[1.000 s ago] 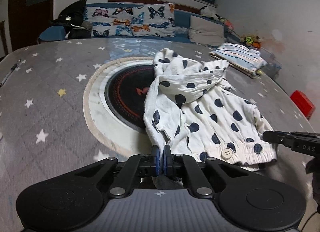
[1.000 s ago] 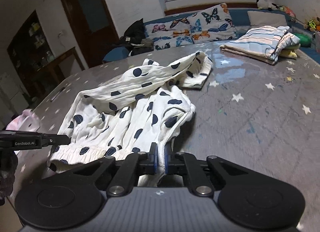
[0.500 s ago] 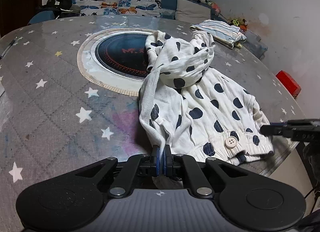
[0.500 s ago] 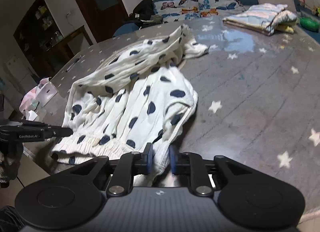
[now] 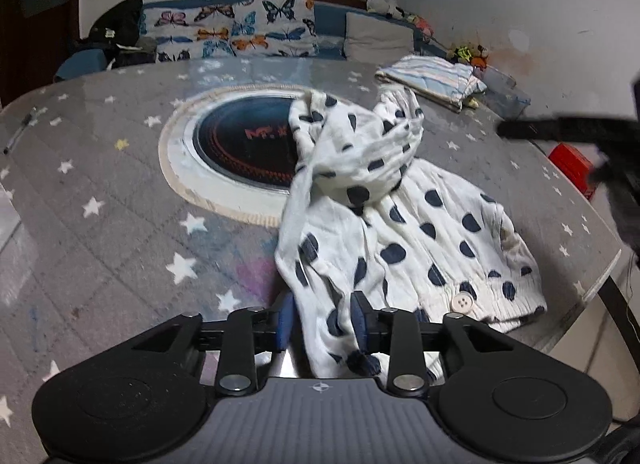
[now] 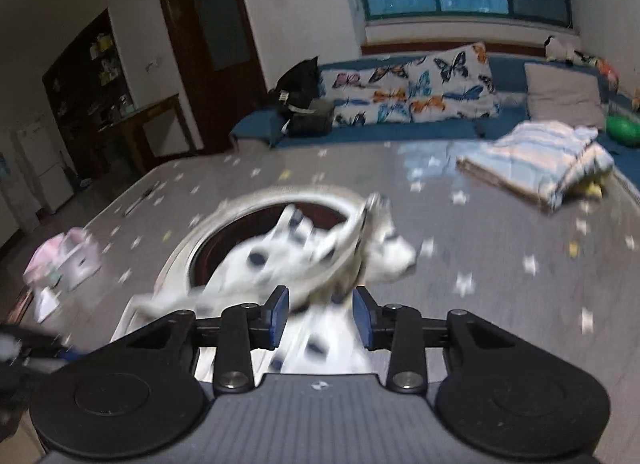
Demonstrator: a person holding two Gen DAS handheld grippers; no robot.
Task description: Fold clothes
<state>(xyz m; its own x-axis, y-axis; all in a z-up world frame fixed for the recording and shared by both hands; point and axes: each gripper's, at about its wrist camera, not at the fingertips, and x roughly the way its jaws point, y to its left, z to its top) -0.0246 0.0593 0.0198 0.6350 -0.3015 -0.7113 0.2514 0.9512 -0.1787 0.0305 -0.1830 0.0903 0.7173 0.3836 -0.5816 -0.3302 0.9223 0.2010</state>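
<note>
Both grippers, left [image 5: 322, 322] and right [image 6: 320, 316], opening with jaws apart around the spotted garment [image 5: 400, 232] at lower centre of the starred table [image 5: 100, 223]: released hem overhangs the near edge and may slide off.

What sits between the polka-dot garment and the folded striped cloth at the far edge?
Nothing: bare star-print tabletop separates the polka-dot garment from the folded striped cloth, clearest in the left wrist view.
</note>
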